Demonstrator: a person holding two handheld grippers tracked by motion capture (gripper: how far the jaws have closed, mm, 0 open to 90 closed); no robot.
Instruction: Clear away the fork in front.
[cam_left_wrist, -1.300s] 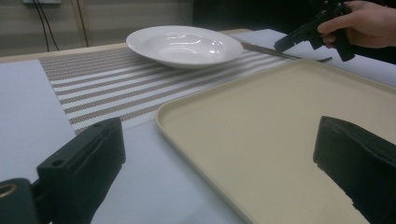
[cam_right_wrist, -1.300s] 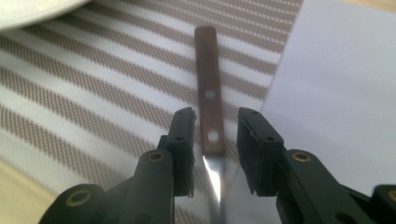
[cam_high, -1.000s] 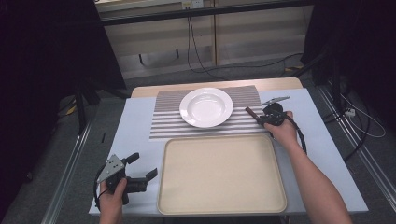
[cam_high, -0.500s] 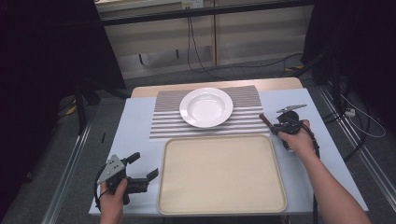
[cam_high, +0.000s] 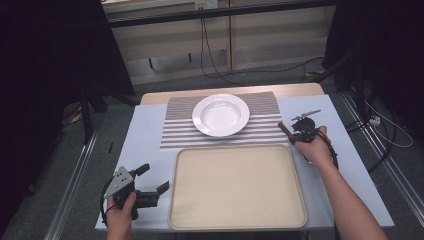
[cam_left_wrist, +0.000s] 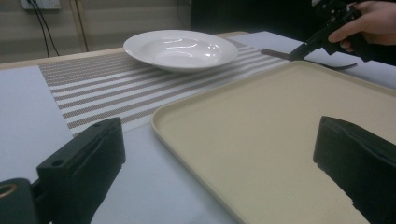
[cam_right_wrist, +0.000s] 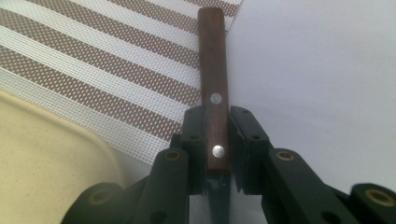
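My right gripper (cam_high: 296, 133) is shut on a utensil with a riveted wooden handle (cam_right_wrist: 212, 56). The handle end (cam_high: 283, 128) points over the right near corner of the striped placemat (cam_high: 175, 135), low above the table. The left gripper view shows that handle (cam_left_wrist: 275, 53) and the right gripper (cam_left_wrist: 322, 35) beyond the tray's far corner. A white plate (cam_high: 220, 115) sits on the placemat. My left gripper (cam_high: 154, 178) is open at the table's near left, beside the beige tray (cam_high: 237, 185), its jaws (cam_left_wrist: 219, 140) wide apart with nothing between them.
The beige tray (cam_left_wrist: 261, 121) has nothing on it and takes up the near middle of the pale blue table (cam_high: 145, 135). Its corner (cam_right_wrist: 42, 163) lies just left of the held utensil. Cables run across the floor (cam_high: 280, 70) behind the table.
My right gripper has carried the utensil from beside the plate a little nearer and lower, to the placemat's right near corner. The left gripper has stayed put.
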